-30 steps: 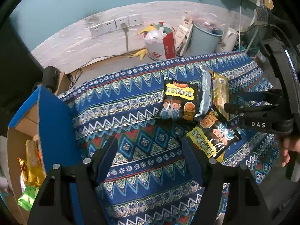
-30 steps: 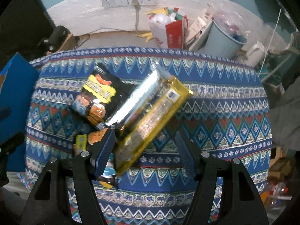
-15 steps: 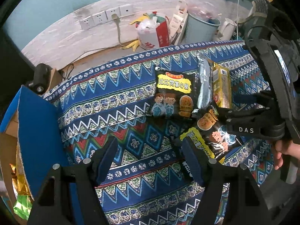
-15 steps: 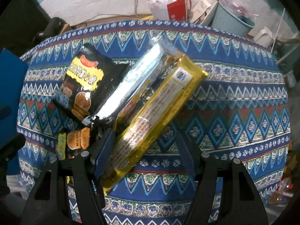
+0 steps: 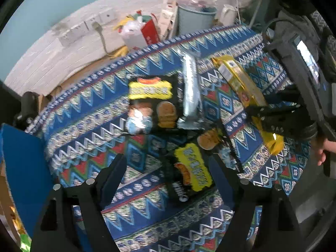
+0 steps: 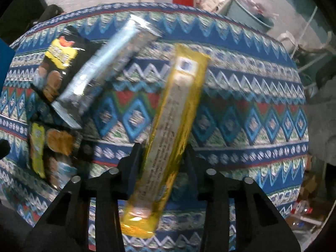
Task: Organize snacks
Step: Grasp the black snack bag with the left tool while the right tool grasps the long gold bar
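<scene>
Gold foil flashes between the jaws: the right gripper [image 6: 161, 157] has just been closing and now pinches the long yellow snack pack [image 6: 168, 130] across its lower half, the pack's far end angling up over the patterned tablecloth [image 6: 241, 113]. That wrapper looks light, crinkly and slick, so a squeeze across the narrow width near the middle seems the safest hold; grabbed at the end seal, it would likely swing or slip. Over on the other side, the left gripper [image 5: 168, 174] has just been opening and hangs wide over the nearer black cookie bag [image 5: 191, 174], which lies flat on the cloth between the fingers, with no clear sign of the pads pressing it. A second black cookie bag [image 5: 151, 103] and a silver snack sleeve [image 5: 190, 92] lie beyond, touching each other. Those soft pouches will crumple, and the biscuits inside may crack under a hard clamp. The blue-flapped cardboard box [image 5: 23, 163] waits at the cloth's left edge.
</scene>
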Demonstrator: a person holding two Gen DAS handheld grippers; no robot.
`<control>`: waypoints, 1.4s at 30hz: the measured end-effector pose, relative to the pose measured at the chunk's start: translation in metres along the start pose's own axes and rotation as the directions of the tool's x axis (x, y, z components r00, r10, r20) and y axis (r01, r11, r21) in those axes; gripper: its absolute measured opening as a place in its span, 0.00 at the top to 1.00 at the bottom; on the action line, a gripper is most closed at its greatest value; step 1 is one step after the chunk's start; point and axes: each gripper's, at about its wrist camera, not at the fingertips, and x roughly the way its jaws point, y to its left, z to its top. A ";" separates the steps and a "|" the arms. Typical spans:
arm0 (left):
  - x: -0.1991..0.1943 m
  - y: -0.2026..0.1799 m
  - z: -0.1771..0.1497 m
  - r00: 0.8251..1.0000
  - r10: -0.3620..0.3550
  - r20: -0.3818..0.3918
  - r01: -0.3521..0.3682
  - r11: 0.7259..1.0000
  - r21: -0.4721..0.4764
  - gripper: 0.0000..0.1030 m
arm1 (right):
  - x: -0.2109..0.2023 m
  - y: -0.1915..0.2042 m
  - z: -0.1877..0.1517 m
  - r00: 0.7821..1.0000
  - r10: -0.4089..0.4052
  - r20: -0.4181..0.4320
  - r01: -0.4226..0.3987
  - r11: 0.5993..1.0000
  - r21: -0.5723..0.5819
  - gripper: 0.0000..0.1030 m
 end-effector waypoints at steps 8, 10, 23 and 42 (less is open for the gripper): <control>0.023 -0.001 -0.006 0.992 -0.089 -0.084 0.065 0.964 -0.258 0.21 | -0.006 -0.027 -0.025 1.000 -0.025 0.004 0.025 0.999 0.034 0.71; 0.027 -0.004 -0.008 0.991 -0.097 -0.094 0.064 0.950 -0.305 0.21 | -0.008 -0.032 -0.027 1.000 -0.014 0.008 0.013 0.999 0.044 0.71; 0.054 -0.037 0.012 0.989 0.006 -0.148 -0.058 0.933 -0.356 0.12 | -0.003 -0.050 -0.036 0.999 0.027 0.021 -0.028 0.998 0.051 0.55; 0.080 -0.051 -0.003 0.992 0.046 -0.117 -0.072 0.970 -0.230 0.28 | 0.003 -0.031 -0.030 0.998 0.018 0.053 -0.018 1.000 0.006 0.70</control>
